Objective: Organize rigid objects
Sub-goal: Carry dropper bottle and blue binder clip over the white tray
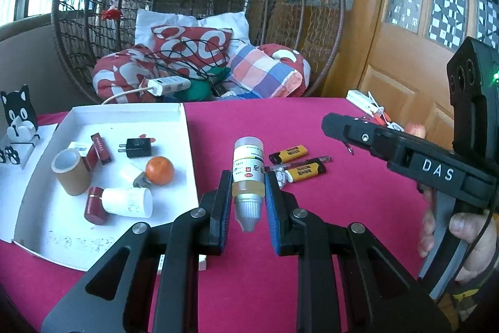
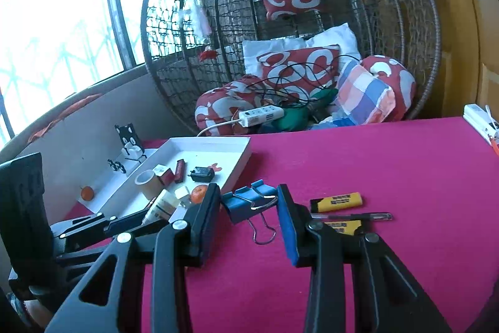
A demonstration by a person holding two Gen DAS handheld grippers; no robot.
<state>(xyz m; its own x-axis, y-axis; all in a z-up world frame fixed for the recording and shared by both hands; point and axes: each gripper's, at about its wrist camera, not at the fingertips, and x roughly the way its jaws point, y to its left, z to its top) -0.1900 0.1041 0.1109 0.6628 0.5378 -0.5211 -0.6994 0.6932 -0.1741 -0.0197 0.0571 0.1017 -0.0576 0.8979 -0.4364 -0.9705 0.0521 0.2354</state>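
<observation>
1. The left gripper (image 1: pixel 248 177) pinches a small bottle (image 1: pixel 248 169) between its blue-padded fingers (image 1: pixel 272 202), over the magenta tablecloth (image 1: pixel 358 208). The bottle has a white cap on its far end, yellowish liquid inside and a grey tapered tip pointing toward the camera.

2. The right gripper (image 2: pixel 249 202) has its fingers spread on either side of a blue binder clip (image 2: pixel 246 203), which lies on the cloth with its wire handles toward the camera. The left finger looks to be at or against the clip's edge; the right finger stands just beside the clip.

3. A white tray (image 1: pixel 28 208) sits on the left of the table. In it are a cardboard tube (image 1: pixel 70 172), a black plug adapter (image 1: pixel 137 147), an orange fruit (image 1: pixel 159 170), a dark red lipstick case (image 1: pixel 101 147) and a white container with a dark red cap (image 1: pixel 120 205).

4. To the right of the bottle, two yellow lighters (image 1: pixel 288 154) and a pen (image 2: pixel 352 216) lie close together on the cloth, beyond the right gripper.

5. A black-and-white cat-shaped stand (image 1: pixel 18 114) is at the far left, outside the tray. Behind the table, a wicker hanging chair (image 1: pixel 312 5) holds red and white cushions and a white power strip (image 1: pixel 170 85).
</observation>
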